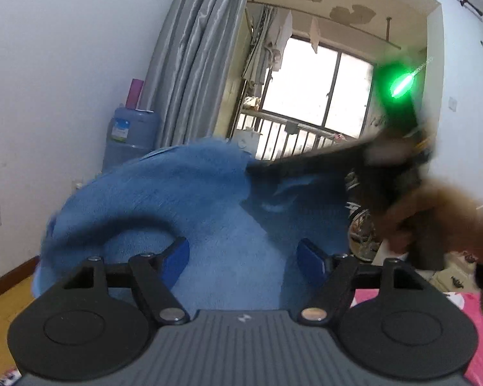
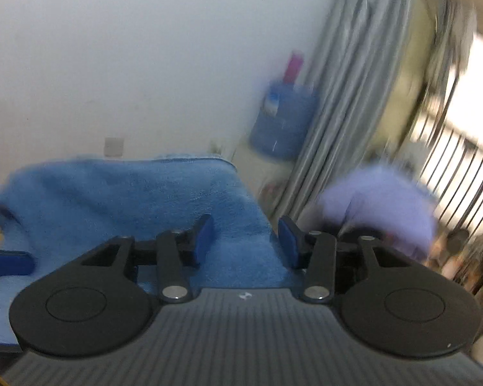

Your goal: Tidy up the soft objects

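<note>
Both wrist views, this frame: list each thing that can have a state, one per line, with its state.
blue towel: lifted and bunched, draped in front of both grippers, not lying flat.
left gripper: open, towel between its fingers, not pinched.
right gripper: open, towel edge in the gap, no grip.
grey curtain: drawn to one side, balcony opening uncovered.
water jug: upright by the wall.
purple soft object: too blurred to tell.
</note>
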Available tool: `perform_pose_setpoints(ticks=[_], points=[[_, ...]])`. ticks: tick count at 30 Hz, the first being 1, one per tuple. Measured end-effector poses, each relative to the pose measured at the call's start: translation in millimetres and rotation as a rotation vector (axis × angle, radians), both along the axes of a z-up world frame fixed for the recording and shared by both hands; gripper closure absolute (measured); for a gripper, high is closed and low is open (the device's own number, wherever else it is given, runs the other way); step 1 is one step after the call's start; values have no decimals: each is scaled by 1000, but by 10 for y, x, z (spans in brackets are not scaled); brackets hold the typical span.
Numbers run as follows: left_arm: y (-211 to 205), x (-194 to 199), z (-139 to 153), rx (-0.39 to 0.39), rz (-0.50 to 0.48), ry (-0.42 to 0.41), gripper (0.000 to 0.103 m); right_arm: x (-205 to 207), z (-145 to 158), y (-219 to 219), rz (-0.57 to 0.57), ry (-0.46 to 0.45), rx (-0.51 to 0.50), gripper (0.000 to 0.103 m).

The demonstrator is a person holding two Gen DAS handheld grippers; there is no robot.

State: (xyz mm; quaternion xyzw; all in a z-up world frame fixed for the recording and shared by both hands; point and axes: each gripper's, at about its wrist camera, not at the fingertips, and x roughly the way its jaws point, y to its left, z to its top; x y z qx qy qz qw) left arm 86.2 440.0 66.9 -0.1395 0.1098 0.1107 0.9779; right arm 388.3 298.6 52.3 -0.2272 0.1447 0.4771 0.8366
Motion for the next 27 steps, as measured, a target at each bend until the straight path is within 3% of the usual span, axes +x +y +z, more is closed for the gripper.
perform_pose_setpoints(ticks=[3, 4, 6, 10, 13, 16, 19, 23, 27], points=[[-91, 20, -54, 12, -2, -18, 28, 464, -49, -150, -66, 263, 98, 51], [-143, 34, -57, 39, 2, -17, 25, 486, 24, -192, -68, 295, 117, 52], [-212, 32, -81, 63, 14, -21, 24, 434, 196, -259, -58, 309, 147, 61], [-252, -83, -139, 30, 34, -48, 24, 179, 539, -101, 105, 300, 178, 69], [-301, -80, -158, 52, 48, -49, 24, 155, 477, 293, 150, 282, 88, 83], [-307, -53, -188, 65, 57, -51, 25, 429, 177, 748, 86, 297, -10, 98], [-307, 2, -203, 84, 56, -45, 26, 623, -49, 994, 38, 320, -58, 99], [-283, -78, -55, 106, 27, -37, 29, 635, -67, 918, 41, 348, -29, 99], [-9, -225, 148, 119, 71, -140, 26, 632, -74, 846, 50, 360, 9, 99]])
